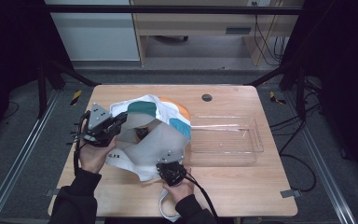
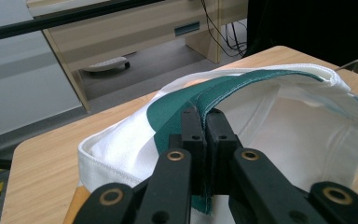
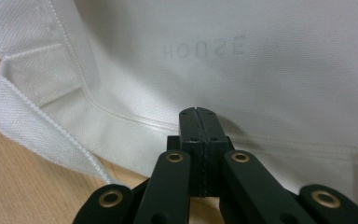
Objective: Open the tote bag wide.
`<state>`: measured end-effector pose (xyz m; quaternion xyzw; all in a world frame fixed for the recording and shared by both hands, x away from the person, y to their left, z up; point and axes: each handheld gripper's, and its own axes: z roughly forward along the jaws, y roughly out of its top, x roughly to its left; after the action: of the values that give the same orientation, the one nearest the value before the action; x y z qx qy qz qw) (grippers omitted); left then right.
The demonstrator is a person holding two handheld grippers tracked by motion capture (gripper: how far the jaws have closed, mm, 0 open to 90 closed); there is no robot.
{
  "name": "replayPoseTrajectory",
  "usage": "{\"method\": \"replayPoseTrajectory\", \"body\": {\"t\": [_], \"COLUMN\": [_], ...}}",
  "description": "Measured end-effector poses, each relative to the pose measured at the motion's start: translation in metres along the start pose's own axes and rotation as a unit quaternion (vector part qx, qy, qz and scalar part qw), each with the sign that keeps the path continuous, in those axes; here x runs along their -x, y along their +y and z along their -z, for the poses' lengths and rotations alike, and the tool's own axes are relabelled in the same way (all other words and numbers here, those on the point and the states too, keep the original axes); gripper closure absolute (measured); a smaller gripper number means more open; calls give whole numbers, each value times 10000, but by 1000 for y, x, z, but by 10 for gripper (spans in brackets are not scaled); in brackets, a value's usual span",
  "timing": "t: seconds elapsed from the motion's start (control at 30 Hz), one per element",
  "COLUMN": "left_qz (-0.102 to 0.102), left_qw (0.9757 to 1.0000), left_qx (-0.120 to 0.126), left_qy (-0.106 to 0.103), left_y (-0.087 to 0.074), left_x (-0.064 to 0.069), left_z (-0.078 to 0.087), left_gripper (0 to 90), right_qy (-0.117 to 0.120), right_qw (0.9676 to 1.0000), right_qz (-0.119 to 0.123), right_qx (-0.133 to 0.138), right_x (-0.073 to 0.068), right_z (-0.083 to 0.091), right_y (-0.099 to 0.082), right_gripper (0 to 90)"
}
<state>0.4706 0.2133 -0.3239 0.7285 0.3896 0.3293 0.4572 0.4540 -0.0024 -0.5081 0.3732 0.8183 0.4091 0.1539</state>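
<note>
Left gripper view, left tool (image 2: 204, 122) clamping bag's green hem (image 2: 223, 91), high view, clear tray (image 1: 256, 135)

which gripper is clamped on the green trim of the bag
The left gripper: its jaws pinch the green strip at the white bag rim. The right gripper is shut on plain white fabric.

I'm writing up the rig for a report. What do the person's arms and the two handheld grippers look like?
Both forearms wear black sleeves. Each claw, left and right, is black, with two flat jaws on linkage arms pinned by brass-ringed pivots. A grey three-cornered plate tops each, and a black cable trails from the right one.
</note>
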Motion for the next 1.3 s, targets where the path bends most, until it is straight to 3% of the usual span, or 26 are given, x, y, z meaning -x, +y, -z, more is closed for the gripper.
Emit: {"method": "replayPoseTrajectory", "body": {"t": [0.53,0.8,1.3], "left_qz": [172,136,324], "left_qw": [9997,9996,9989], "left_qx": [61,82,155], "left_qy": [138,242,302], "left_y": [16,25,30], "left_x": [-13,-14,-21], "left_z": [-11,-15,-27], "left_gripper": [878,879,879], "right_qy": [27,21,36], "right_qw": [10000,10000,10000], "right_qz": [-10,-11,10], "right_qx": [-15,-16,-23], "right_x": [0,0,0], "right_z": [0,0,0], "right_y": [0,0,0], "right_gripper": [900,900,900]}}
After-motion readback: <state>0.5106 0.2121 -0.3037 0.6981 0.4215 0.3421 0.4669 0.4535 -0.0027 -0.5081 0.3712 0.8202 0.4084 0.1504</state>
